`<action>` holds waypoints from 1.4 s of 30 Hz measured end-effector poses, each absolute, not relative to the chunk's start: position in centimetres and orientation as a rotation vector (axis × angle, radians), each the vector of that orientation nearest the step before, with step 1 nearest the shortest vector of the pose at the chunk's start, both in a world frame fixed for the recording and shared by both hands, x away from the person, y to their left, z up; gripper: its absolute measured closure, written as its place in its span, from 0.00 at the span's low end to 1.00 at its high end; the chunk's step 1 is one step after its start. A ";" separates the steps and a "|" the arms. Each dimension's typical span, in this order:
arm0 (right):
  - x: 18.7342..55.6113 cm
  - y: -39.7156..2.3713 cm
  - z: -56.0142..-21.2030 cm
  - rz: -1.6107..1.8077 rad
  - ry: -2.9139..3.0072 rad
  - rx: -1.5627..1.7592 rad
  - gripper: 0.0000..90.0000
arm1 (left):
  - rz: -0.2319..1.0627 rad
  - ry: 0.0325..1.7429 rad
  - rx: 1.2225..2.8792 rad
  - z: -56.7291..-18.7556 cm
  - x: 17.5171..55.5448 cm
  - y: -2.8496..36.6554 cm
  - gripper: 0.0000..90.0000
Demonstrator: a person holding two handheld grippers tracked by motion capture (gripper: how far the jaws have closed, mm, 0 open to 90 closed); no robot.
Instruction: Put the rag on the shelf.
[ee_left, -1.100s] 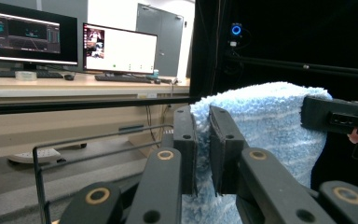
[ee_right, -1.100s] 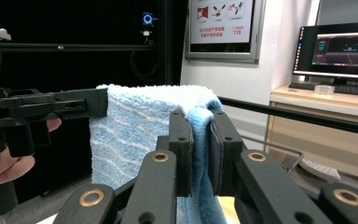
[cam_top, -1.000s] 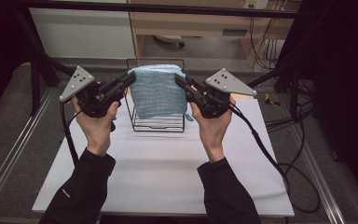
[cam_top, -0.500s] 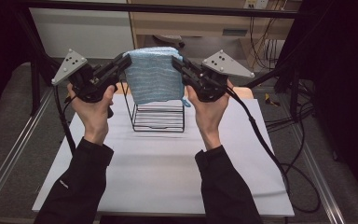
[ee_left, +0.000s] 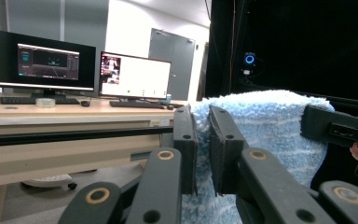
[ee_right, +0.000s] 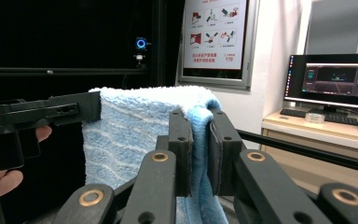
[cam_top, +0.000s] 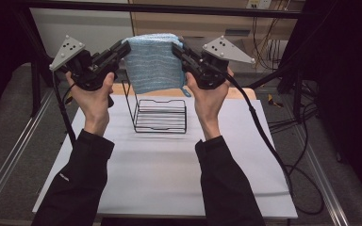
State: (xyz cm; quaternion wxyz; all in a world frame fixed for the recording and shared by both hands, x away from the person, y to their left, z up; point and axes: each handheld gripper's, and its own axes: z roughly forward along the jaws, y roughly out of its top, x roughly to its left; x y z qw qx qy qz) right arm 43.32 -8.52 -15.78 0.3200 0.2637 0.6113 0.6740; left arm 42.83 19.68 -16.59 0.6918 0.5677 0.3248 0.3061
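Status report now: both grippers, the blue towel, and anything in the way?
Left gripper and right gripper shut on blue towel top corners. Towel hangs above wire rack, clear of it. Nothing in the way.

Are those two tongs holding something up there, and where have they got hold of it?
Yes: a light blue towel. The left tongs pinch its top left corner, the right tongs its top right corner, so it hangs above the wire rack.

towel [cam_top: 152,66] | light blue terry, striped | hanging spread, top corners pinched | above wire rack [cam_top: 160,115]
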 end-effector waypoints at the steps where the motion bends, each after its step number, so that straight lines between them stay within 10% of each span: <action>1: 43.5 -8.5 -15.7 1.772 1.606 0.695 0.91 | 0.684 0.726 1.265 -16.5 42.9 19.7 0.91; 42: 49.4 -7.3 -14.0 1.765 1.587 0.715 0.91 | 0.732 0.765 1.244 -14.8 48.9 19.9 0.91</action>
